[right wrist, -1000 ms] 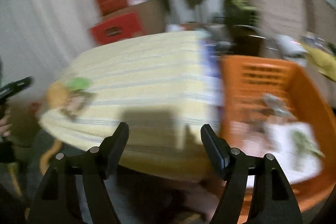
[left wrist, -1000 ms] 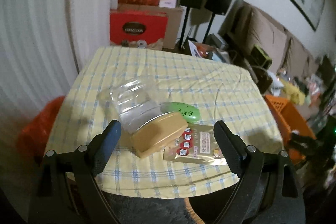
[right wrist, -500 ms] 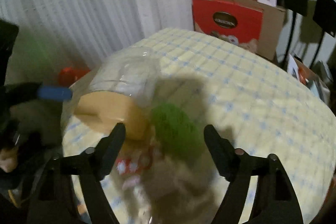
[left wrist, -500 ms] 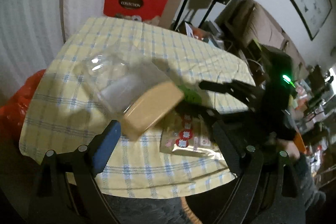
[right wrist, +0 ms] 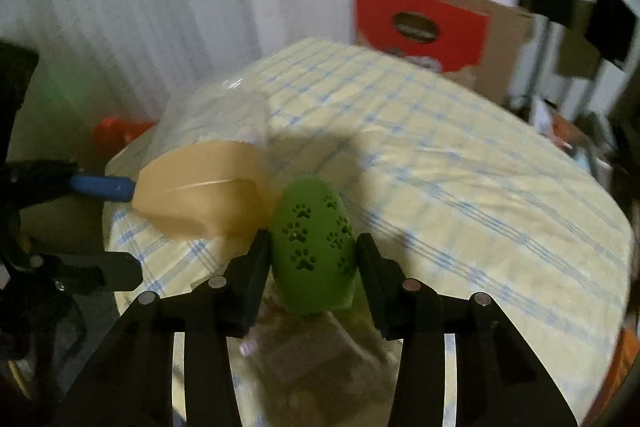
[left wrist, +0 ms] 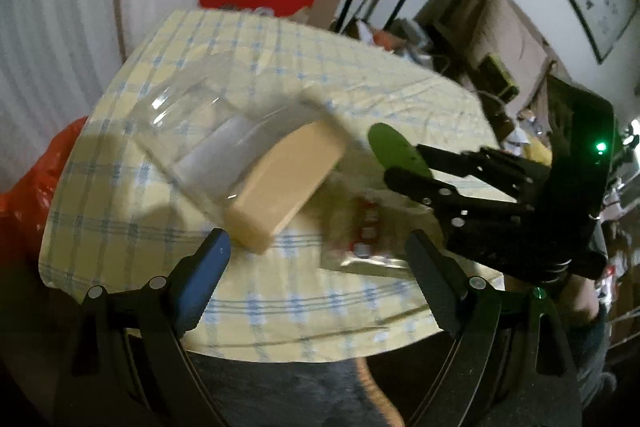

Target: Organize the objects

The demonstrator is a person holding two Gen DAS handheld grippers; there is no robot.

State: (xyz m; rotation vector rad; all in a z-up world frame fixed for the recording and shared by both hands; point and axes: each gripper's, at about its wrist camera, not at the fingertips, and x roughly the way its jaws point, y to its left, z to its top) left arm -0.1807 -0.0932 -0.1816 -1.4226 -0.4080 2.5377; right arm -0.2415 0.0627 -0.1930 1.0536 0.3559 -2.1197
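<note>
Right tool (right wrist: pixel 312 259): jaws closing, with the green oval case (right wrist: pixel 314 247) between them. The case carries paw-print cut-outs and lies on the table (right wrist: pixel 460 163), with its long axis running away from the tool along the finger line, so the fingers flank its 2 long sides. The left finger looks to be at the case's flank; a thin gap may remain on the right. Grip not yet confirmed.

Left tool (left wrist: pixel 316 259): jaws wide, nothing between them, hovering at the near table edge. The right tool is clearly nearer the green case; from the left view the case (left wrist: pixel 394 149) lies ahead and to the right, partly behind the right tool's fingers.

Containers: 1 clear plastic box (left wrist: pixel 208 135) with a tan lid (left wrist: pixel 286 183) lies tipped on its side just left of the green case, lid end toward the left tool. Contents: none visible through the clear wall, though blur limits certainty.

Other: 1 foil packet (left wrist: pixel 368 239) with red print lies flat beneath the right tool, near the case's closer end. Judgement: the lift should go straight up to avoid dragging the packet.
</note>
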